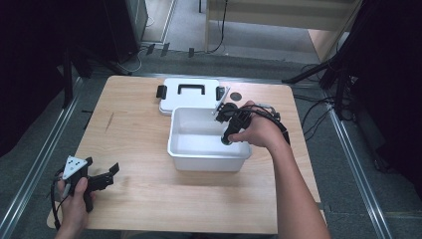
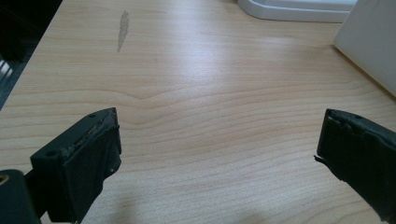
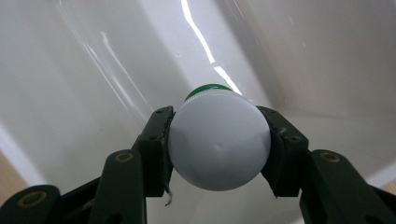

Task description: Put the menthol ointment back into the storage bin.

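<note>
Clamped between the jaws of the right tongs is a white-capped bottle with a green band behind the cap; it is held inside the white tub, just above its floor. No label or writing can be read on it. Behind the tub and touching it lies a white lid with a black handle. Well apart, the left tongs are held spread over the bare light wooden surface, near its front left corner. Beyond the surface, grey floor, cables and dark stands are seen.
</note>
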Motion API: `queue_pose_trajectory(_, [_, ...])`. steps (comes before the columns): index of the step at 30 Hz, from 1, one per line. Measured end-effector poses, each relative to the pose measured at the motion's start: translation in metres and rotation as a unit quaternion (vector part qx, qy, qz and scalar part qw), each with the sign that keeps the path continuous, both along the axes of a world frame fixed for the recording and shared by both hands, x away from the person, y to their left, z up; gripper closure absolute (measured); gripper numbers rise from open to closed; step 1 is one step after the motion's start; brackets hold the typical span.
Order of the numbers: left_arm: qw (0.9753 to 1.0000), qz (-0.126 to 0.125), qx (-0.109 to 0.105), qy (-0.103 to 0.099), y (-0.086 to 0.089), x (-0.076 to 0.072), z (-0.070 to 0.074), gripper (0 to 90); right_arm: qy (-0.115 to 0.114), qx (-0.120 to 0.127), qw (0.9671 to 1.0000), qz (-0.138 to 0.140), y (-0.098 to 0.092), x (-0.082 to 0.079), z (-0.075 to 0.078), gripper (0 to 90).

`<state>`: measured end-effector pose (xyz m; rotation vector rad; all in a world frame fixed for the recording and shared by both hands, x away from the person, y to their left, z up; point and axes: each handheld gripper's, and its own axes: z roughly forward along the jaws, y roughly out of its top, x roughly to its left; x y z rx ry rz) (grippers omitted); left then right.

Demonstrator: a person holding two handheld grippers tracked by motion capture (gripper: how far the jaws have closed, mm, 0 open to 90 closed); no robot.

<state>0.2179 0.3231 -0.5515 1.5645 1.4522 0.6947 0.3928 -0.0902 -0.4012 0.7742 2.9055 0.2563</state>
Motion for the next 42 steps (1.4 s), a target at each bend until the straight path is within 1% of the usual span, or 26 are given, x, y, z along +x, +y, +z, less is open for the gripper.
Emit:
queue_pose_trajectory(3, [1.0000,0.000,0.000,0.000,0.000,0.000,0.000,0.3,0.001,-0.004,1.0000,0.004,0.001,0.001,-0.007,51.4])
queue_pose_trajectory(8, [1.0000,0.000,0.000,-0.001,0.000,0.000,0.000,0.3,0.007,-0.023,0.9996,0.014,0.004,0.001,-0.020,51.4])
queue_pose_trajectory(9, [1.0000,0.000,0.000,-0.001,0.000,0.000,0.000,0.3,0.006,-0.030,0.9994,0.015,0.005,0.001,-0.022,51.5])
queue_pose_trajectory(16, [1.0000,0.000,0.000,-0.001,0.000,0.000,0.000,0.3,0.006,-0.048,0.9985,0.024,0.004,0.002,-0.034,51.4])
queue_pose_trajectory(17, [1.0000,0.000,0.001,-0.001,0.000,0.000,0.000,0.3,0.005,-0.051,0.9982,0.031,0.004,0.002,-0.036,51.4])
queue_pose_trajectory(24, [1.0000,0.001,0.001,0.000,0.000,0.000,0.000,0.3,0.004,-0.055,0.9978,0.038,0.003,0.000,-0.042,51.4])
queue_pose_trajectory(28, [1.0000,0.001,0.001,-0.001,0.000,0.000,0.000,0.3,-0.001,-0.064,0.9969,0.044,0.005,-0.001,-0.043,51.4])
queue_pose_trajectory(30, [1.0000,0.001,0.001,0.000,0.000,0.000,0.000,0.3,-0.003,-0.072,0.9963,0.047,0.005,-0.002,-0.043,51.4])
queue_pose_trajectory(33, [1.0000,0.001,0.001,0.000,0.000,0.000,0.000,0.3,-0.008,-0.090,0.9942,0.058,0.007,-0.003,-0.045,51.4])
queue_pose_trajectory(34, [1.0000,0.001,0.001,0.000,0.000,0.000,0.000,0.3,-0.010,-0.100,0.9931,0.061,0.009,-0.004,-0.046,51.4])
queue_pose_trajectory(35, [1.0000,0.002,0.001,0.001,0.000,0.000,0.000,0.3,-0.012,-0.116,0.9908,0.069,0.010,-0.005,-0.048,51.4])
queue_pose_trajectory(38, [1.0000,0.002,0.001,0.001,0.000,0.001,0.000,0.3,-0.015,-0.140,0.9872,0.075,0.013,-0.006,-0.050,51.3])
queue_pose_trajectory(42, [1.0000,0.003,0.001,0.001,0.000,0.000,0.000,0.3,-0.016,-0.144,0.9867,0.074,0.014,-0.006,-0.051,50.7])
